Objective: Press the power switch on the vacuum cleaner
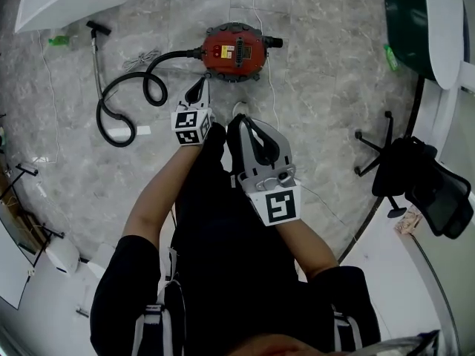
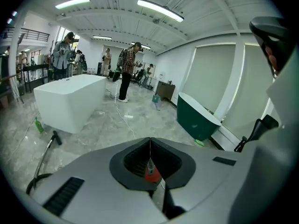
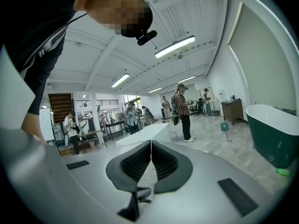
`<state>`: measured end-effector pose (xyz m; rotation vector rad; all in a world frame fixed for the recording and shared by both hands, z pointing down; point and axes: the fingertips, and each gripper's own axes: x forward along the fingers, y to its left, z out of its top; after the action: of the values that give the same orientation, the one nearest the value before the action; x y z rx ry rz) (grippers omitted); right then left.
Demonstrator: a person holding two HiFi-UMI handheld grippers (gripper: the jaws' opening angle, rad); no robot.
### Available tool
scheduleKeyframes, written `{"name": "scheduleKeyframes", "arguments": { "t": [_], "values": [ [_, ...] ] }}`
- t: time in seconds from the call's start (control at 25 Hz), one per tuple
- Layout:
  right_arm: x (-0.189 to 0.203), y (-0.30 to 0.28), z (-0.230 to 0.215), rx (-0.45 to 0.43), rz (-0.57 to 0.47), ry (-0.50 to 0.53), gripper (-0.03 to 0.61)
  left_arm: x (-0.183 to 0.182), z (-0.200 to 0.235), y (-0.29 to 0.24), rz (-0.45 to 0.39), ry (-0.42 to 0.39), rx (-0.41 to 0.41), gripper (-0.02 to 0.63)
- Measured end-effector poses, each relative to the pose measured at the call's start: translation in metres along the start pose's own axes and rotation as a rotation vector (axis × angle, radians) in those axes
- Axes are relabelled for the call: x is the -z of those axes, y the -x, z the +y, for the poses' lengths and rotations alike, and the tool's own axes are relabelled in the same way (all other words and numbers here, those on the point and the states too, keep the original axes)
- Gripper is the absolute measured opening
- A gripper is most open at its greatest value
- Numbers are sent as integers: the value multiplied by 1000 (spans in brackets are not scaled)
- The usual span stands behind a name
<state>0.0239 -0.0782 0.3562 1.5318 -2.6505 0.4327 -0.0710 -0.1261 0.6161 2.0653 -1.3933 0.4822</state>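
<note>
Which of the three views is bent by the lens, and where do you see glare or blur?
Head view: mild bending at the edges, even light, vacuum cleaner sharp, pale sheen on the floor. Left gripper view: strong fisheye, dark corners, ceiling lamp burnt white. Right gripper view: same fisheye, strip lamp overexposed.

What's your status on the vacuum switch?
Left claw shut, empty, short of vacuum cleaner. Right claw shut, empty, close to body. No contact yet. Hose loops off left, out of the way.
</note>
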Motion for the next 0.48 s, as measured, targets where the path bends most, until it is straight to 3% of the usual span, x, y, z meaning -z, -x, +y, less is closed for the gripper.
{"name": "scheduleKeyframes", "arguments": {
  "t": [0.2, 0.48],
  "values": [
    [19, -8, -5, -19, 23, 39, 20, 33, 13, -36, 59, 11, 1, 20],
    [53, -15, -20, -8, 52, -6, 20, 79, 31, -81, 123, -15, 14, 20]
  ]
}}
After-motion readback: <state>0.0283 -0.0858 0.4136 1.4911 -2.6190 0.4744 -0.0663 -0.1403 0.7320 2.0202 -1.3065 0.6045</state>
